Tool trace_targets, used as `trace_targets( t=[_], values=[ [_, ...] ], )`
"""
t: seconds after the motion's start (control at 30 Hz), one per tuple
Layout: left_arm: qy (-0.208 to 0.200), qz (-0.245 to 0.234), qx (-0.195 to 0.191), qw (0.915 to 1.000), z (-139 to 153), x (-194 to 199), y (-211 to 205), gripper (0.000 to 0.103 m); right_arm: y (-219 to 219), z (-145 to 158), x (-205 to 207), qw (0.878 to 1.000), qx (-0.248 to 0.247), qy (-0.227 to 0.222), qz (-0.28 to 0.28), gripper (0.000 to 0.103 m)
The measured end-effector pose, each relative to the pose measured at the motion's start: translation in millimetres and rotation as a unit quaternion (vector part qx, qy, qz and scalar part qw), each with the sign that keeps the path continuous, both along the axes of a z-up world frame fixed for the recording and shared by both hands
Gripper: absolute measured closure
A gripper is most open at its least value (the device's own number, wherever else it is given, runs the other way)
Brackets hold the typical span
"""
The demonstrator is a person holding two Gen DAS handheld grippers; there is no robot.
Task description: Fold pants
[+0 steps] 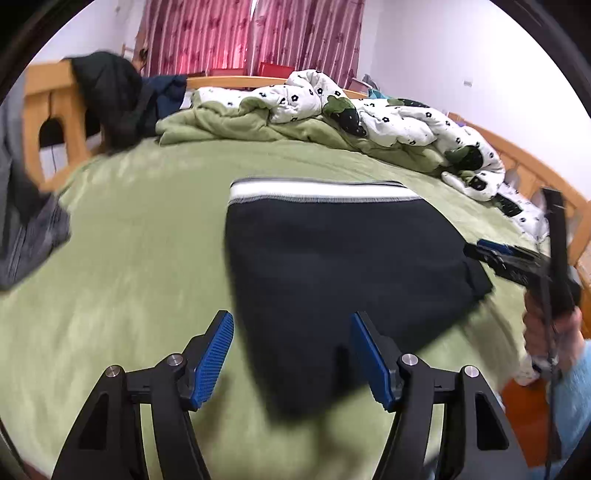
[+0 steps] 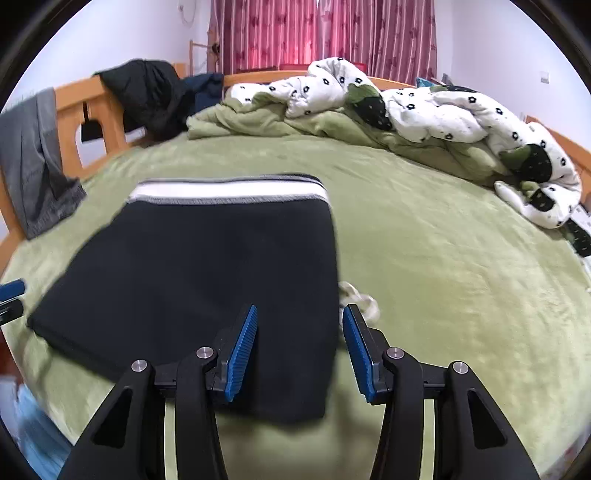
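On the green bed [image 2: 424, 240] the black pants [image 2: 207, 280] lie folded flat; left hand-held gripper [image 1: 291, 354] and right hand-held gripper [image 2: 299, 350] both spread apart, gripping nothing.

Both cameras sit low over the near part of the bed [image 1: 147, 229], each looking forward along its own blue-padded fingers toward the far wall with the pink curtains [image 1: 251, 33]. The left wrist view stands to the left of the folded black pants [image 1: 332, 266], so they fill its centre and right; the right gripper [image 1: 495, 258] and the hand holding it show at its right edge. The right wrist view stands to the right of the pants [image 2: 207, 280], which lie centre-left and reach between its fingers [image 2: 242, 354]. Both views are close to the pants and share the pants, the rumpled quilt [image 2: 424, 110], the wooden bed frame [image 2: 99, 107], the dark clothes draped on it and the curtains [image 2: 325, 33].
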State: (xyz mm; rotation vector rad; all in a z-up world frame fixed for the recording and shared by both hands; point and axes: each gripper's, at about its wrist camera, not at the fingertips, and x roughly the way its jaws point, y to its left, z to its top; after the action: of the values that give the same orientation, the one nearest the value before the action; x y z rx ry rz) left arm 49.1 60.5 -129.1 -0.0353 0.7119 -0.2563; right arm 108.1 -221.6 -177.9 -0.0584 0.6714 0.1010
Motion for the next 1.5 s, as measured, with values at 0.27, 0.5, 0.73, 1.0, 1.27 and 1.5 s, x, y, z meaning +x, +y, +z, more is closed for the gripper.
trace_targets(
  t=[0.27, 0.5, 0.73, 1.0, 1.27, 1.5],
  values=[
    [0.045, 0.01, -0.008, 0.9989, -50.8, 5.6, -11.3, 0.032, 11.4, -27.6, -1.3, 0.997, -0.07, 0.018, 0.036, 0.056],
    [0.033, 0.013, -0.016, 0.9992, -16.2, 48.2, -3.4, 0.032, 8.8, 15.4, 35.5, 0.996, -0.063, -0.026, 0.051, 0.046],
    [0.03, 0.005, -0.018, 0.9994, 7.4, 158.6, -26.8, 0.032, 41.0, 34.2, 124.4, 0.995, -0.055, -0.033, 0.075, 0.045],
    [0.089, 0.051, 0.031, 0.9942, -29.7, 201.3, -28.0, 0.031, 26.0, -4.1, 183.6, 0.993, -0.03, 0.074, 0.082, 0.043],
    [0.137, 0.019, 0.055, 0.9889, -27.2, 165.2, -34.8, 0.031, 23.2, 4.0, 125.6, 0.995, -0.067, 0.058, 0.054, 0.046],
    [0.135, 0.0, 0.075, 0.9881, -28.5, 69.9, -41.9, 0.031, 5.1, -7.0, 31.0, 0.996, -0.05, 0.072, 0.034, 0.046]
  ],
)
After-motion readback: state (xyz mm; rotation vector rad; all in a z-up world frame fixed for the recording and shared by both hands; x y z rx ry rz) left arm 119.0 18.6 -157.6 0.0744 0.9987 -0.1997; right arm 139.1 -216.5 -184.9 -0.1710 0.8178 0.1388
